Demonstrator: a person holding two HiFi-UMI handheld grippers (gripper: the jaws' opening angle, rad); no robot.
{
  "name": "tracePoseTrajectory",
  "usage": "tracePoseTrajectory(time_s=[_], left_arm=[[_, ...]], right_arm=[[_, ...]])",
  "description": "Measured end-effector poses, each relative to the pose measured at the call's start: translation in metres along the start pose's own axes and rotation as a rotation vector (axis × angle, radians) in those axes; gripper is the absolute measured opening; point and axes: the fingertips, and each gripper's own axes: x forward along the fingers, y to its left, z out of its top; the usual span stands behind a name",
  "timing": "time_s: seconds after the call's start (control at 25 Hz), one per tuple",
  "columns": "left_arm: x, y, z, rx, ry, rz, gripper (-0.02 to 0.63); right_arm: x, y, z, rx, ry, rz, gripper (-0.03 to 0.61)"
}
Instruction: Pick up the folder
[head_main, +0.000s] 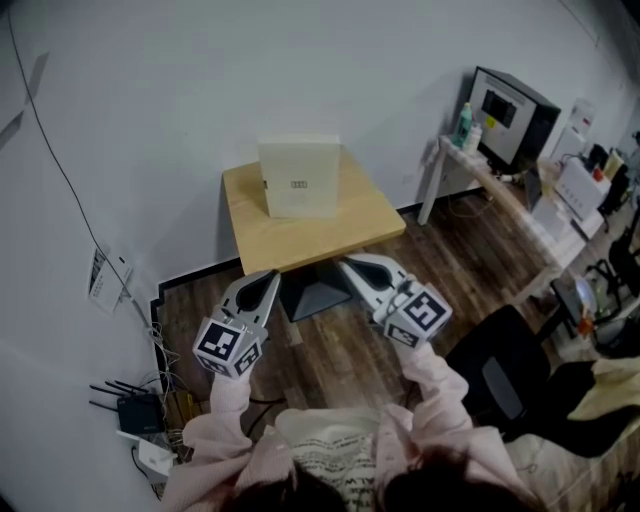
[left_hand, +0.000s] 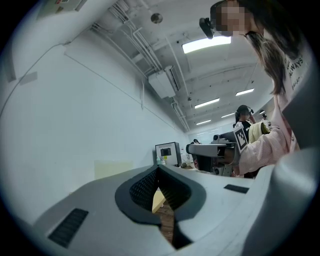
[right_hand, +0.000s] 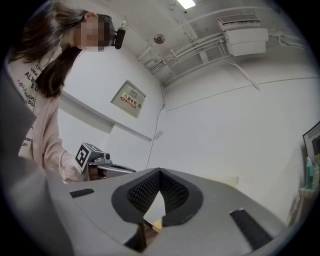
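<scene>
Because the folder (head_main: 298, 178) stands upright at the back of the small wooden desk (head_main: 330, 238), with its rear face against the white wall, we read it as propped there so that its side edges are free for a pinch, which they would not be if it lay flat. Bare wood lies in front of it.

We hold the left gripper (head_main: 268, 278) and the right gripper (head_main: 349, 264) side by side over the floor, just short of the desk's near edge. Both are aimed roughly level toward the folder, and that looks to us like a ready stance before the reach, not a grasp. In each gripper view the ribbed pads meet at the tip with nothing between them, so both grippers are closed and empty. We judge that at least one must open before it can take the folder.

Counting, we find one folder, one wooden desk carrying it, two grippers, and one marker cube on each. Off to the right stands a second, white desk (head_main: 500, 190) with one dark-framed screen (head_main: 512, 112) and, as far as we can tell, two small bottles (head_main: 468, 128). One black chair (head_main: 500, 372) sits near our right elbow.
</scene>
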Motion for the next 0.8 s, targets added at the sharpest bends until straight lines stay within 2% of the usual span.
tracePoseTrajectory(time_s=[0.36,0.56,0.8], left_arm=[[0.024,0.0,-0.014,-0.011,0.002,0.042,0.0],[0.03,0.001,-0.025,-0.033,0.018,0.068,0.0],[0.041,0.023,-0.032,-0.03,0.041,0.08,0.0]], right_arm=[[-0.006,-0.027,-0.015,-0.021,0.015,0.029,0.005],[-0.002,-0.042,-0.023,0.007,0.025,0.029,0.005],[0.02,-0.052,-0.035,0.037,0.015,0.049,0.005]])
